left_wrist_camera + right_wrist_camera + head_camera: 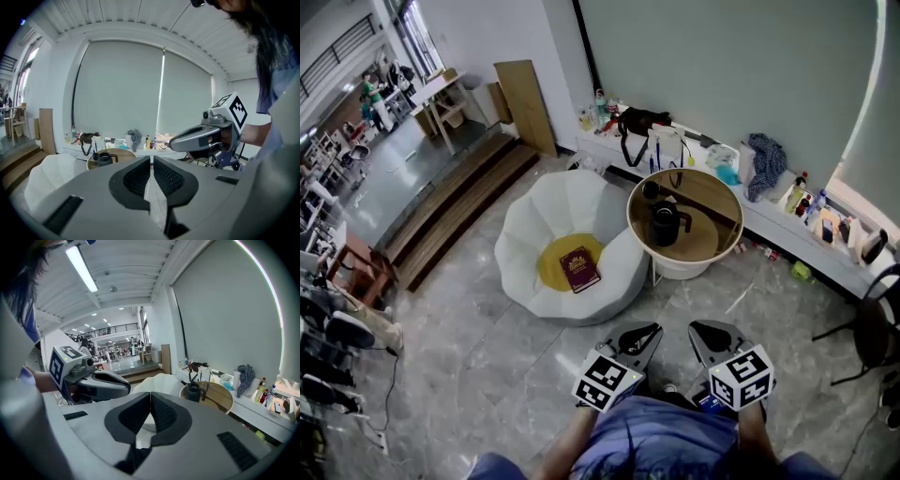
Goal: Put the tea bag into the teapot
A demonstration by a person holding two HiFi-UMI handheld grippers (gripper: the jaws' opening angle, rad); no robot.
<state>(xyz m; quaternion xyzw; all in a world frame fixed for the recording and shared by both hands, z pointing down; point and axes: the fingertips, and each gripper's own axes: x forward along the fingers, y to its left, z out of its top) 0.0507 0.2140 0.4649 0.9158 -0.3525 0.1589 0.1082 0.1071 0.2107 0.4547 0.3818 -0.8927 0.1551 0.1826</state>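
Note:
A black teapot [664, 223] stands on the round wooden table [712, 202], well ahead of me; it also shows small in the left gripper view [103, 158] and the right gripper view [193, 392]. I cannot pick out a tea bag in any view. Both grippers are held side by side close to my body, above the floor. My left gripper [642, 339] [152, 161] has its jaws together with only a thin slit between them and nothing in it. The right gripper [710, 339] [150, 397] is shut, its tips touching, with nothing held.
A white petal-shaped chair [567, 211] with a yellow cushion and a red book [578, 268] sits left of the table. A low ledge [769, 220] along the wall carries a bag, cloth and bottles. Wooden steps [459, 202] rise at the left. The floor is grey stone.

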